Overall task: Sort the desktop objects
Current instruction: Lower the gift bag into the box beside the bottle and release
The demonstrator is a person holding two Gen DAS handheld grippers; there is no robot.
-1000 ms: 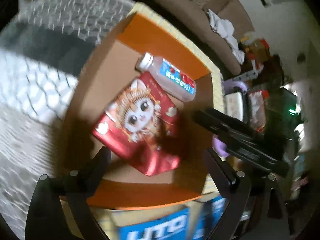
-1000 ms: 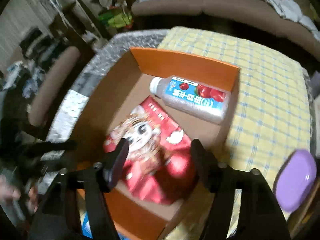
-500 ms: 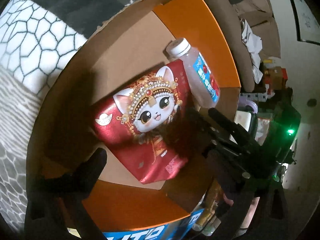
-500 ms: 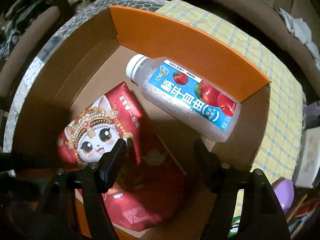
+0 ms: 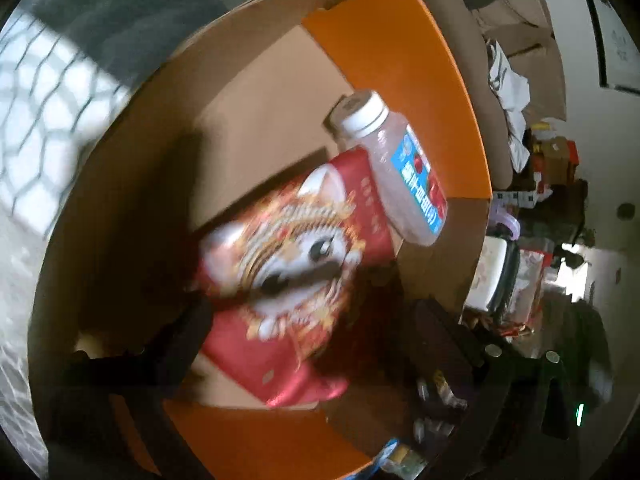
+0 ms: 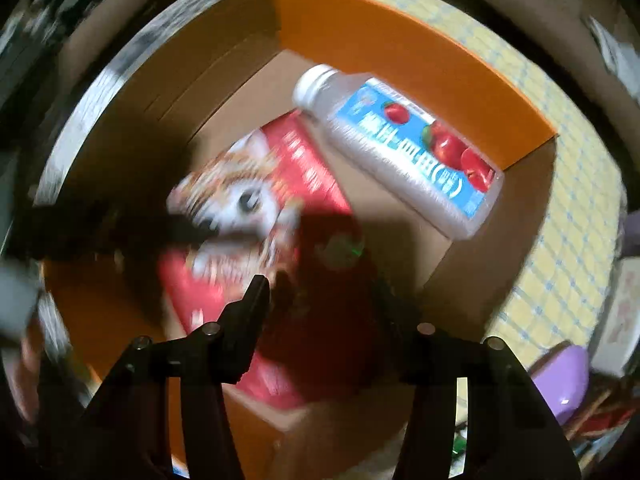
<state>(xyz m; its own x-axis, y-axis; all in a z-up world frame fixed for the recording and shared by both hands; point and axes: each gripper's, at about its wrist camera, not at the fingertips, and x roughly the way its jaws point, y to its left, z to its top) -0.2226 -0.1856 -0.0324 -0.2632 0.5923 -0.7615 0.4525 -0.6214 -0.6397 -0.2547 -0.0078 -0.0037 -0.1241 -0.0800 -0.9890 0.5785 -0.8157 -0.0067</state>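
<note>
Both views dim, warm indoor light, strong fisheye bend + black corners. Heavy motion blur on red pouch (image 5: pixel 292 276) (image 6: pixel 256 216); bottle (image 5: pixel 400 176) (image 6: pixel 404 156) label sharper. Deep shadow in box (image 5: pixel 132 184) (image 6: pixel 404 56) near side. Bright window glare far right, left view. Rims smeared.

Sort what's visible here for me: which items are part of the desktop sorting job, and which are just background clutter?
Part of the job:
- cardboard box with orange flaps
- red cat-print pouch lying in the box
- apple drink bottle lying in the box beside the pouch
- both claws, right claw open above the pouch

Lying about:
- purple dish outside the box
- checked tablecloth
- sofa
</note>
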